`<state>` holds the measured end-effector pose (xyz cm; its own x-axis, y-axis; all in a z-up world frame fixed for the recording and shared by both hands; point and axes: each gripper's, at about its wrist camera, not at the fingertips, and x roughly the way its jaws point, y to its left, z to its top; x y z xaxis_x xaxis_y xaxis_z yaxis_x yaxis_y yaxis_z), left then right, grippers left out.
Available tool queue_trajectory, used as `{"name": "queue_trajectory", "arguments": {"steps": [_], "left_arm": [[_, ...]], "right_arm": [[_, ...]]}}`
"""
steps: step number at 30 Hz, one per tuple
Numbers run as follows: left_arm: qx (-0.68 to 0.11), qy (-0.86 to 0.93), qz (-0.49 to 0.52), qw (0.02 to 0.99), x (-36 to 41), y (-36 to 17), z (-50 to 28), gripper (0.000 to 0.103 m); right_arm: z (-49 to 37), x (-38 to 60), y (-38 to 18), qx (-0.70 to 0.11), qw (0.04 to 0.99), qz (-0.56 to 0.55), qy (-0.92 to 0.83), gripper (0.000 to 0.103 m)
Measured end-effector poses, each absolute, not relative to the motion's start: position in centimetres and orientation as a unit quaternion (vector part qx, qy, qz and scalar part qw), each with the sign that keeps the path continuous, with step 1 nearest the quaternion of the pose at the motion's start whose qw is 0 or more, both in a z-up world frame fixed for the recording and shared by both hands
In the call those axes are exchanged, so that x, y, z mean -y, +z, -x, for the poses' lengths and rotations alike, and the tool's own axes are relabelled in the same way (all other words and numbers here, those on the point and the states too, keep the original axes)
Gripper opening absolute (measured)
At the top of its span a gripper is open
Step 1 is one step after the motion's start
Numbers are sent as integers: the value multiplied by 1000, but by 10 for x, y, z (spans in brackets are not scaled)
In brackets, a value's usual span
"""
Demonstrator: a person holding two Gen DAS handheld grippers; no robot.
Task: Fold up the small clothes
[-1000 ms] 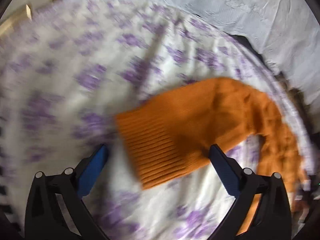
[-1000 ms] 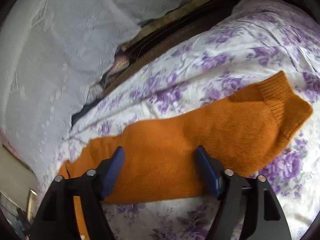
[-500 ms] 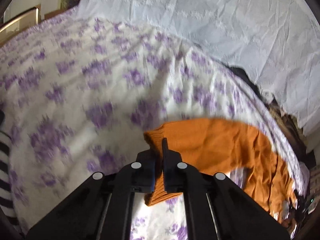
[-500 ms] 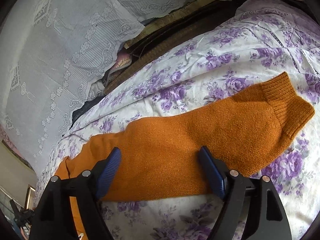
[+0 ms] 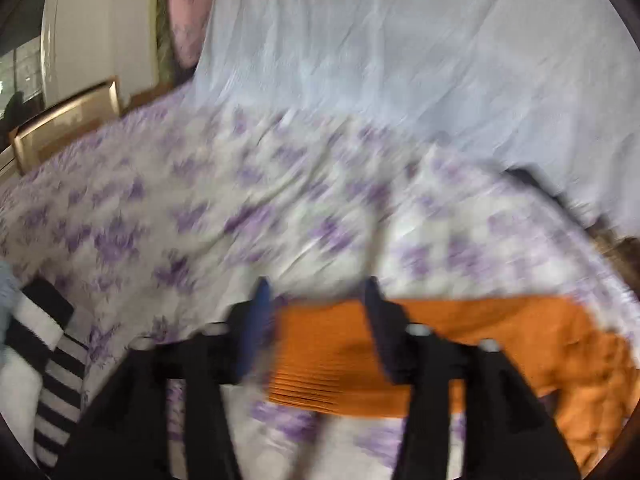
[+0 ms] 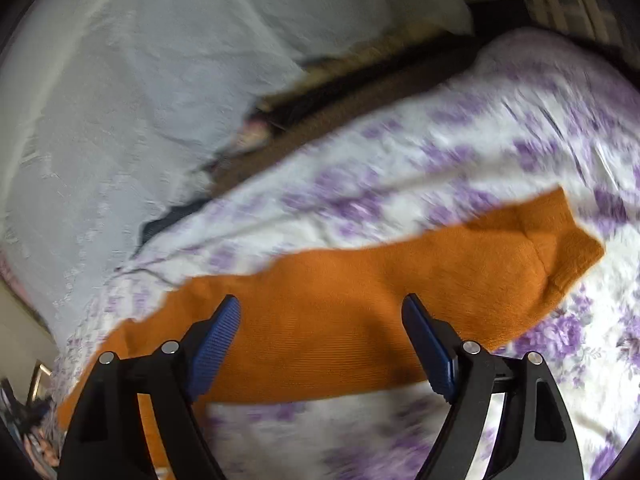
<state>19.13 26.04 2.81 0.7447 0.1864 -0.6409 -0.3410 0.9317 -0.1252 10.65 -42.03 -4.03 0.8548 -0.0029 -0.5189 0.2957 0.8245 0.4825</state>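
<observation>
An orange sock point(image 6: 400, 264) lies stretched across the purple-flowered bedspread point(image 6: 520, 152), its ribbed cuff point(image 6: 568, 248) at the right end. My right gripper point(image 6: 321, 300) hovers open over the sock's middle, blue pads on either side and not touching it. In the blurred left wrist view the orange sock point(image 5: 500, 332) runs off to the right and its ribbed cuff point(image 5: 328, 360) shows between the fingers. My left gripper point(image 5: 316, 286) has its jaws opening, about half apart. The cuff lies between them, loose of the left pad.
A black-and-white striped sock point(image 5: 52, 380) lies at the bed's left edge. A white lace cloth point(image 5: 400, 60) covers the far side, white lace cloth point(image 6: 120, 100). A dark gap with brown fabric point(image 6: 360, 96) runs along the bedspread's far edge. A wooden frame point(image 5: 64, 124) stands far left.
The left gripper went from wide open to shut on the cuff, and now stands partly open again, raised and tilted up. The right gripper spread slightly wider over the sock's middle.
</observation>
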Motion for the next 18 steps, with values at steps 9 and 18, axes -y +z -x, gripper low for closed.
{"name": "queue_trajectory", "arguments": {"steps": [9, 18], "left_arm": [[-432, -56, 24, 900, -45, 19, -265, 72], [-468, -55, -41, 881, 13, -61, -301, 89]], "right_arm": [[-195, 291, -14, -333, 929, -161, 10, 77], [-224, 294, -63, -389, 906, -168, 7, 79]]}}
